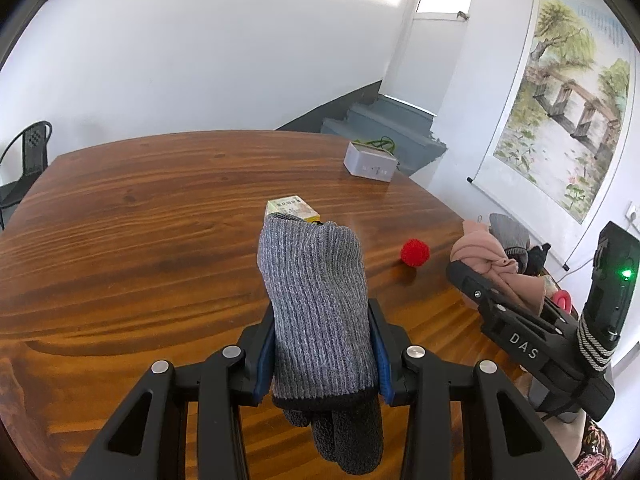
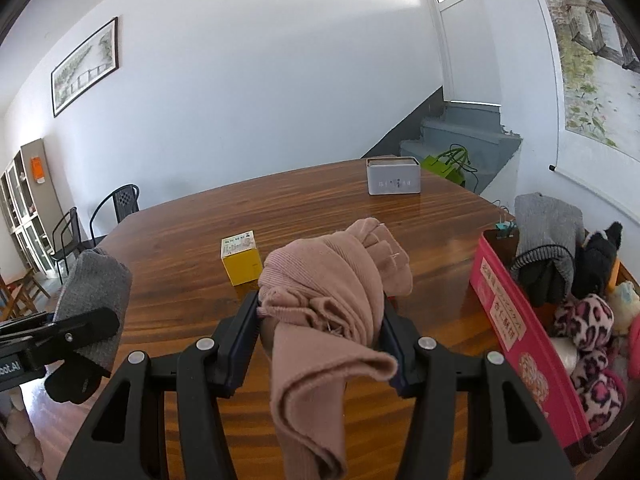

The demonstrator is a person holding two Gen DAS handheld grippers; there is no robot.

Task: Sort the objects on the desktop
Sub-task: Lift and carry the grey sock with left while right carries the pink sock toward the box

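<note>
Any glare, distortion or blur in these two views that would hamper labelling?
Left wrist view: strong fisheye bending of the table edge, dark corner vignetting, window glare on the wood beyond the yellow box; grey glove sharp. Right wrist view: same curvature, pink box stretched at the rim; pink cloth sharp.

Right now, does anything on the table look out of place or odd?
Only the small red pompom, lying loose on the wooden table by itself, outside the pink box of soft things. The yellow box and grey tin stand upright, undamaged.
</note>
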